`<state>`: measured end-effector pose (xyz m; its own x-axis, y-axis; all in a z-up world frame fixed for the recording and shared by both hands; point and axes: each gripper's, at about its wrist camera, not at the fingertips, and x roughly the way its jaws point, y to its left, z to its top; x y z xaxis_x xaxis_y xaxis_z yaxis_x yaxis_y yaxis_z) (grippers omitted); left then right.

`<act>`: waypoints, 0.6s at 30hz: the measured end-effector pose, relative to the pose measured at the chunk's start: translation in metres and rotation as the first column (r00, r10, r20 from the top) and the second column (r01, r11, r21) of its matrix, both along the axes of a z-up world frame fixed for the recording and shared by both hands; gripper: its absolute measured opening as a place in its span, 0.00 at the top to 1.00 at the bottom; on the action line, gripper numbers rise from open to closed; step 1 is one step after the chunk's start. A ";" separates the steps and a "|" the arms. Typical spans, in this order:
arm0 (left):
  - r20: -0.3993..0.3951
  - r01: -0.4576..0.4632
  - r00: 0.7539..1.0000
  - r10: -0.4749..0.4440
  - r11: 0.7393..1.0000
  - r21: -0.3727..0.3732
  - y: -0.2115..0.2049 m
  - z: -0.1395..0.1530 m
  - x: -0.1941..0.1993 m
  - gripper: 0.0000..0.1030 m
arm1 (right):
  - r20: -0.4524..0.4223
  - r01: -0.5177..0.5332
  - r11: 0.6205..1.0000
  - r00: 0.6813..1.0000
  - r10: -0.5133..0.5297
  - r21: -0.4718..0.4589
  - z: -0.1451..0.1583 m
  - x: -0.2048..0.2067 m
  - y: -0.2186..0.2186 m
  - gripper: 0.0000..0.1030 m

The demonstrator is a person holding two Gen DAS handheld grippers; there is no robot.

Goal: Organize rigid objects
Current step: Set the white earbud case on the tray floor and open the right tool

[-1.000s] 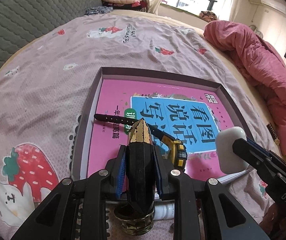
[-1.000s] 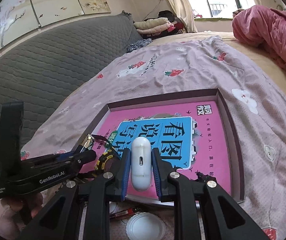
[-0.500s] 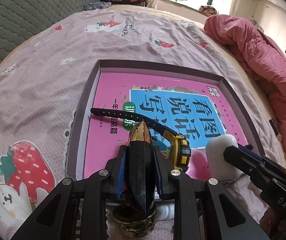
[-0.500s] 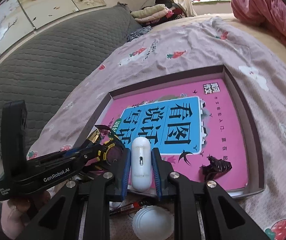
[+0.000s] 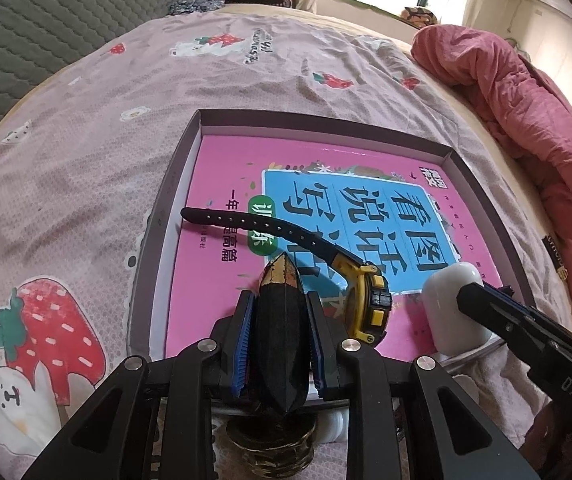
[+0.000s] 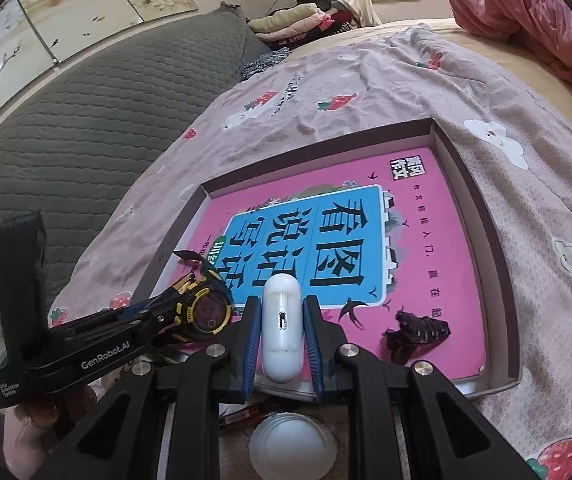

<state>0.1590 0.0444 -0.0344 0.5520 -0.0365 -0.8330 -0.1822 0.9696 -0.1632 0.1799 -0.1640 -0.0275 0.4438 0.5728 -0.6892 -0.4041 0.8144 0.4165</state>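
My left gripper [image 5: 280,312] is shut on a black faceted bottle with a gold tip [image 5: 280,328], held over the near edge of a shallow dark box [image 5: 174,184] that holds a pink book [image 5: 222,272]. A yellow and black watch [image 5: 369,300] lies on the book just right of the bottle. My right gripper [image 6: 282,336] is shut on a white earbud case [image 6: 281,332], held over the box's near edge; the case also shows in the left wrist view [image 5: 453,312]. A dark claw hair clip [image 6: 417,334] lies on the book to the right.
The box sits on a pink strawberry-print bedsheet [image 5: 66,168]. A red quilt [image 5: 525,112] is bunched at the right. A grey headboard [image 6: 66,128] runs along the left. A white round lid [image 6: 291,454] and a gold cap [image 5: 274,446] lie near the box's front edge.
Both grippers have moved forward over the box's near edge with their objects still held. The watch and hair clip now appear closer.
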 end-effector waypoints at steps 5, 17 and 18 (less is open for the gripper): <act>-0.003 -0.002 1.000 0.002 1.000 -0.002 0.001 0.000 -0.002 0.76 | 0.002 0.016 1.000 1.000 -0.016 -0.025 0.000 0.002 -0.004 0.79; -0.015 -0.016 1.000 0.016 1.000 0.004 0.005 0.000 -0.006 0.76 | -0.012 0.057 0.998 0.998 -0.057 -0.038 0.000 0.007 -0.014 0.78; -0.016 -0.018 1.000 0.018 1.000 0.003 0.006 0.000 -0.006 0.76 | -0.014 0.060 0.997 0.998 -0.061 -0.039 0.000 0.008 -0.015 0.78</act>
